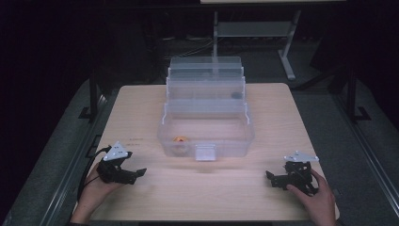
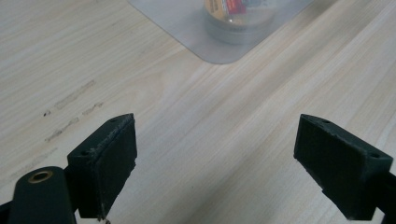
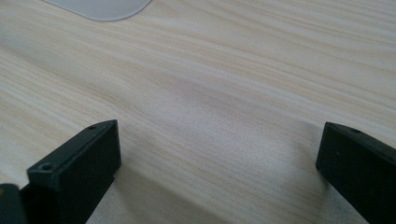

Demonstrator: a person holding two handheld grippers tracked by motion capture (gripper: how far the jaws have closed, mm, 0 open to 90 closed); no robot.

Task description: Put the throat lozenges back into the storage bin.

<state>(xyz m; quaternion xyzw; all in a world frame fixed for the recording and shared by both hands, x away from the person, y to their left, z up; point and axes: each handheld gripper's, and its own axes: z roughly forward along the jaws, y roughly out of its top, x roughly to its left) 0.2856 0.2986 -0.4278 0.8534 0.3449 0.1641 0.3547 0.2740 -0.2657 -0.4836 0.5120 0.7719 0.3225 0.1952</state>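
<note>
While it sits well apart from both grippers, the clear plastic box (image 1: 207,127) stands in the middle of the table (image 1: 141,103), its stepped tiers rising toward the far edge. Its walls are thin and see-through, its corners rounded, and a small square latch (image 1: 205,152) juts from the middle of its near wall. Inside the lowest tray, at the near left corner, lies a small round tin (image 1: 179,141) with an orange and red label; the left gripper view shows it through the plastic as a grey metal disc (image 2: 238,21), but the writing on the label is too blurred to read. A small dark thing (image 1: 235,95) lies in a higher tier on the right; what it is cannot be told.

The table is pale wood with fine straight grain, and a few short scuff marks (image 2: 70,100) show near its left edge.

The left gripper (image 1: 131,175) rests near the near left corner, held in a hand (image 1: 94,190), a grey three-cornered plate on top. Its jaws stand wide apart, released, with bare wood between the black pads (image 2: 109,163). The right gripper (image 1: 274,179) lies near the near right corner in the other hand (image 1: 317,200), also topped by a grey plate. Its jaws are likewise spread wide and hold nothing.
</note>
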